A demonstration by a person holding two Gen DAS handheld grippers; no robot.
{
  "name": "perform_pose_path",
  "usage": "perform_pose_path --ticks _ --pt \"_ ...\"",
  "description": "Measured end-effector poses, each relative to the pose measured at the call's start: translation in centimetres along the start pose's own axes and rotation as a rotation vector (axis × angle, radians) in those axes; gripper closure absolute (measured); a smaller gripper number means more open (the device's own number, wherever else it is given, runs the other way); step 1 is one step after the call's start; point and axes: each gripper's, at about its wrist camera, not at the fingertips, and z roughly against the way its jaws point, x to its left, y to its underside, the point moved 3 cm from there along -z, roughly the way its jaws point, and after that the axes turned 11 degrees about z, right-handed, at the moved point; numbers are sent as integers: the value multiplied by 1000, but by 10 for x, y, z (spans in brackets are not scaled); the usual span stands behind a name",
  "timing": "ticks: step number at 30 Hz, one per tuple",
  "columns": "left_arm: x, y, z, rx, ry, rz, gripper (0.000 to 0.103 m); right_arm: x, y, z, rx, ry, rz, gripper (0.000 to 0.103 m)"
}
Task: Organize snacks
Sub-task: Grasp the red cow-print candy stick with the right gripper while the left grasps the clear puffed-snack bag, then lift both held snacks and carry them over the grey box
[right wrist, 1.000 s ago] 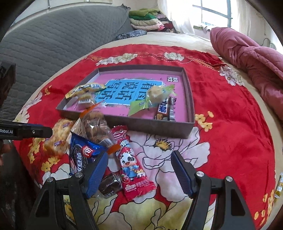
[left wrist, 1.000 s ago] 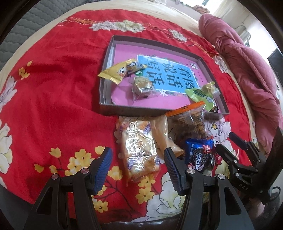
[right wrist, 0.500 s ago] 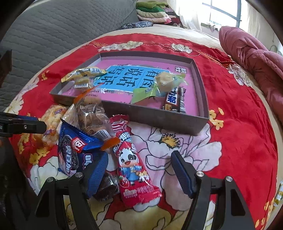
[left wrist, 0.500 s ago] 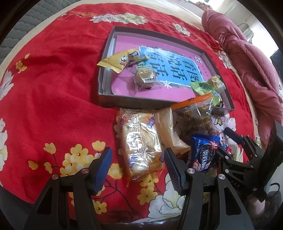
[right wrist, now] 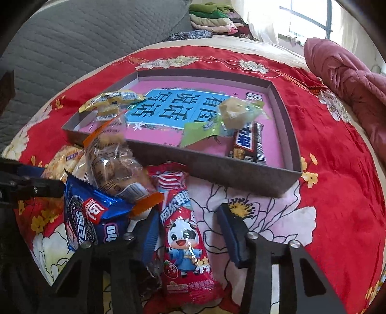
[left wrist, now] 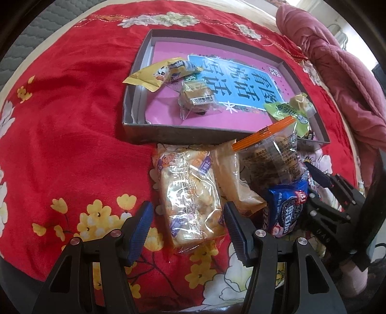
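My left gripper (left wrist: 187,224) is open, its fingers on either side of a clear packet of pale biscuits (left wrist: 188,195) lying on the red cloth. My right gripper (right wrist: 187,231) is open around a red cow-print snack packet (right wrist: 183,231). Beside them lie a blue cookie packet (right wrist: 91,215), also in the left wrist view (left wrist: 286,207), and an orange-edged clear bag (right wrist: 113,161). The grey box (left wrist: 168,135) with a pink floor holds a yellow packet (left wrist: 154,73), a wrapped cake (left wrist: 197,96), a green packet (right wrist: 217,120) and a chocolate bar (right wrist: 248,145).
The red flowered cloth (left wrist: 60,120) covers a bed. A maroon quilt (right wrist: 349,82) lies at the right. A grey padded headboard (right wrist: 72,36) and folded clothes (right wrist: 210,17) stand at the back. The right gripper shows at the right edge of the left wrist view (left wrist: 337,207).
Both grippers have moved forward and down over the pile. The biscuit packet now lies between the left fingers, the red packet between the right fingers. Both stay open.
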Motion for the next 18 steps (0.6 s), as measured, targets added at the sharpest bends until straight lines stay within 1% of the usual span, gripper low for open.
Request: perform_pose_path --ticks 2,5,10,14,18 --pt "0 -1 -2 0 -4 0 41 -7 1 2 -5 -9 -35 66" --pt "1 -1 -5 -1 -6 3 41 -14 3 4 -11 -29 -81 70" --pt "3 -1 -7 -12 -9 4 41 -27 9 9 -10 -29 -148 77" --pt "7 0 -10 -22 1 13 41 -33 13 10 -11 -34 -177 78" --pt "12 -2 -13 -29 12 30 41 -32 11 6 -6 -28 -166 78"
